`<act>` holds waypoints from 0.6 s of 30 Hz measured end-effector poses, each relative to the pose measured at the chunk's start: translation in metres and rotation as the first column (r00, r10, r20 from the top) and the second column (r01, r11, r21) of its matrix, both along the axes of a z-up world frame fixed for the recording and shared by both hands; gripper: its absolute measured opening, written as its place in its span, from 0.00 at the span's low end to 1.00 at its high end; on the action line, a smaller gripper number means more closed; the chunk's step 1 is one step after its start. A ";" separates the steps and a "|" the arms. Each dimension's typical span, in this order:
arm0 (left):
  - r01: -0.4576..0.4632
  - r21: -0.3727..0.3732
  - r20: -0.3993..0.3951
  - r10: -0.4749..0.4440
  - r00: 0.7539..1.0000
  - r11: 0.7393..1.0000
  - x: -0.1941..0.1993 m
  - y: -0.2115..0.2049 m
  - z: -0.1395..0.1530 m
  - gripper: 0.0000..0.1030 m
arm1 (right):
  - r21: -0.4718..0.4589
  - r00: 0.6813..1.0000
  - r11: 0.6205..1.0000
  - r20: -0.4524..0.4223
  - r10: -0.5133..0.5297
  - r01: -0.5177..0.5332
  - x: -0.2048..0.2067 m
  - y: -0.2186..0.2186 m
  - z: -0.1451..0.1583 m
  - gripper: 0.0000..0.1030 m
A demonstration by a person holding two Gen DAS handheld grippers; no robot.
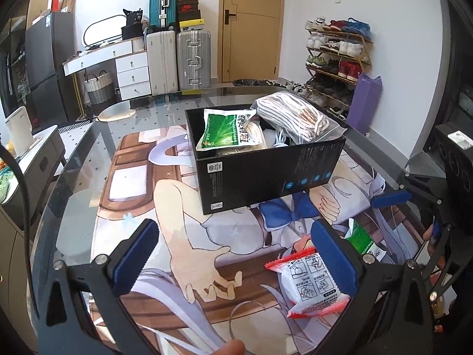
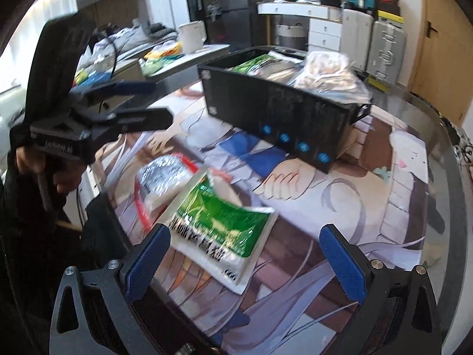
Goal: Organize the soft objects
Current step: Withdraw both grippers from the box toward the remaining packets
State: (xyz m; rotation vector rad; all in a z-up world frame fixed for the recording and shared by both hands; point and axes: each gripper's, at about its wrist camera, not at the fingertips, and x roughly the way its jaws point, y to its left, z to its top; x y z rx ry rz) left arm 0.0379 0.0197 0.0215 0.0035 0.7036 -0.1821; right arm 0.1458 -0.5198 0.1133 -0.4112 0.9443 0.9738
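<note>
A black box (image 1: 266,174) stands on the printed mat, holding a green packet (image 1: 224,130) and a clear bag of striped cloth (image 1: 295,115); it also shows in the right wrist view (image 2: 280,112). A red-and-white packet (image 1: 313,284) lies by my left gripper's right finger, and a second green packet (image 1: 362,238) lies behind it. My left gripper (image 1: 236,254) is open and empty above the mat. My right gripper (image 2: 245,254) is open, just above the green packet (image 2: 218,227); the red-and-white packet (image 2: 165,183) lies beside it. The left gripper (image 2: 147,100) shows at the left of the right wrist view.
The glass table's curved edge (image 1: 77,153) runs left and far. A low cabinet with a white kettle (image 1: 19,131) stands at the left. Suitcases (image 1: 193,59), a door and a shoe rack (image 1: 337,59) line the far wall.
</note>
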 end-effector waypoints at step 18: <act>0.124 0.026 -0.047 -0.122 0.991 0.992 -0.006 -0.018 -0.005 1.00 | -0.040 0.996 0.996 0.044 -0.080 0.082 0.014 0.014 -0.014 1.00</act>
